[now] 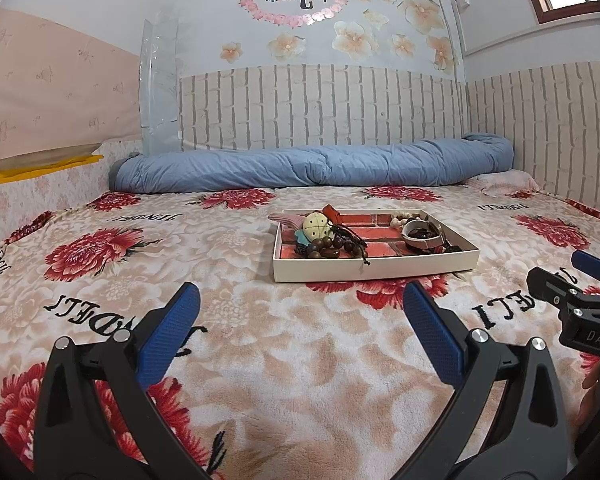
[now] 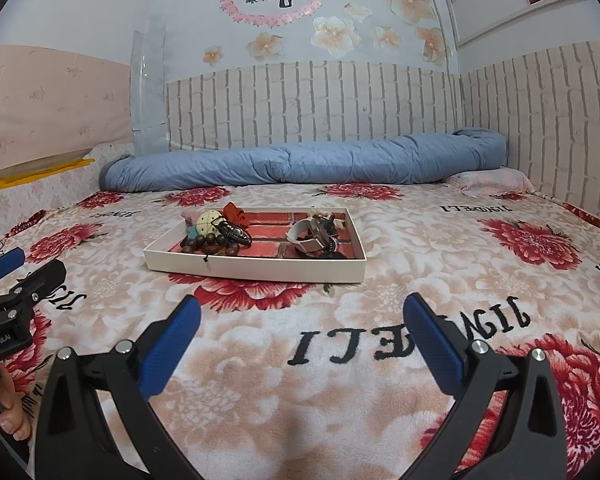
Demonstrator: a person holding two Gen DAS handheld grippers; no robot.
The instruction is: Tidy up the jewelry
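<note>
— Jewelry [image 1: 332,240] sits in that shallow white tray [image 1: 374,269] on the flowered blanket [image 1: 260,340], and everything I say takes the tray as the mark. Nearest us, short of the tray, the left gripper [image 1: 300,336] hovers over the blanket with its blue pads spread wide and nothing between them.

— And the other?

— The right gripper [image 2: 300,340] is also short of the tray, gaping the same way, empty too.

— What lies inside?

— At the tray's left end, a dark bead bracelet [image 1: 334,246] heaped beside a pale round piece [image 1: 318,225]; at its right end, a silvery bangle [image 1: 422,236] with small dark bits I cannot make out.

— How would they handle?

— The beads look light and floppy, likely to dangle and snag their neighbours; I'd pinch a few beads together. The bangle seems stiff and slick, so grip across its band.

— Beyond the tray?

— A rolled blue quilt [image 1: 312,166] against the brick-patterned wall [image 1: 320,104].
</note>
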